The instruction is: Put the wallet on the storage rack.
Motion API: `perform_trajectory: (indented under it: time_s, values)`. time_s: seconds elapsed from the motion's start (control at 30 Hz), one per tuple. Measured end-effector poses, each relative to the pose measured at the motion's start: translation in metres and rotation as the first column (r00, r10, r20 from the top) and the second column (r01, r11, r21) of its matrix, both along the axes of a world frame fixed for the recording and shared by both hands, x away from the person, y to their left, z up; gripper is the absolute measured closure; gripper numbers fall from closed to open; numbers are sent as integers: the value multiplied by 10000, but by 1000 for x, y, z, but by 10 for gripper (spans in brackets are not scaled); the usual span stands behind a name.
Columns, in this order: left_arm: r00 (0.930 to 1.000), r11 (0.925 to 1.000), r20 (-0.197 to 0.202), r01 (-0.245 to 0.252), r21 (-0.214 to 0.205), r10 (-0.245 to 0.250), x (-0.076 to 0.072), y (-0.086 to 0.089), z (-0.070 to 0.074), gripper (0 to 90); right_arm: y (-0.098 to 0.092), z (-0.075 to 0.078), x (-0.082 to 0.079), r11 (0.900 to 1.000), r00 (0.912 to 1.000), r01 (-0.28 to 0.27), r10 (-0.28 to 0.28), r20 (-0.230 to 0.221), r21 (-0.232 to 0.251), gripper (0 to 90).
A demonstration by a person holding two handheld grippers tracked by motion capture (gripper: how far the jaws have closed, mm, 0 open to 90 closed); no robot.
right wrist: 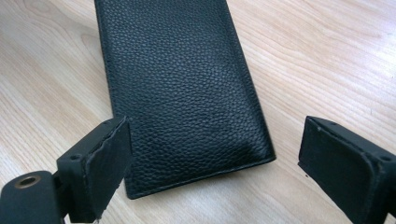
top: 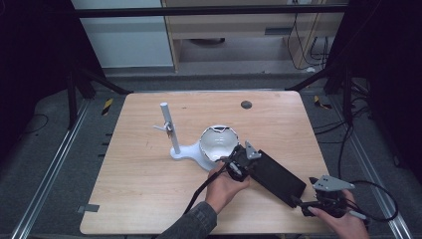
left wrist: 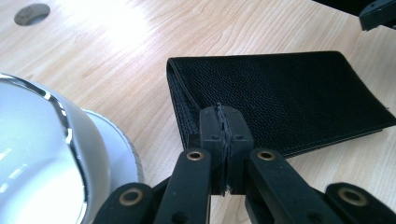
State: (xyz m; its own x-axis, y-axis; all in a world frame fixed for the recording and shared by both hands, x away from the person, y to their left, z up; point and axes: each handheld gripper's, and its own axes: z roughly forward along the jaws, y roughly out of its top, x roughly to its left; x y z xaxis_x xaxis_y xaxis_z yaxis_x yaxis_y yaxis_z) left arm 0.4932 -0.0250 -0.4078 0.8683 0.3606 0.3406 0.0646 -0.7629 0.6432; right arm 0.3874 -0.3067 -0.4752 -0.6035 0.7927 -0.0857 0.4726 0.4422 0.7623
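A black grained-leather wallet (top: pixel 276 178) lies slanted on the wooden table (top: pixel 149 189), right of centre. My left gripper (top: pixel 239 162) is at its upper-left end. In the left gripper view the jaws (left wrist: pixel 226 123) are pressed together on the wallet's (left wrist: pixel 280 98) near edge by the fold, and the top cover looks pulled up slightly there. My right gripper (top: pixel 300 201) is at the wallet's lower-right end. Its jaws (right wrist: pixel 210 154) stand wide apart, one on each side of the wallet's (right wrist: pixel 182 88) near end, touching nothing.
A white stand with an upright post (top: pixel 169 128) and a shiny white bowl (top: pixel 218 142) on its base sits just left of the left gripper. The bowl's rim (left wrist: pixel 70 135) is close beside the left jaws. A small dark disc (top: pixel 246 104) lies near the table's far edge.
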Motion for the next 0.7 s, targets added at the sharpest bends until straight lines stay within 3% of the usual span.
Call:
perform_trajectory:
  time_s: [0.7]
  values:
    - [9990, 9977, 205, 394, 549, -406, -7, -1, 41, 887, 10, 8, 8, 9997, 9999, -149, 147, 89, 203, 99]
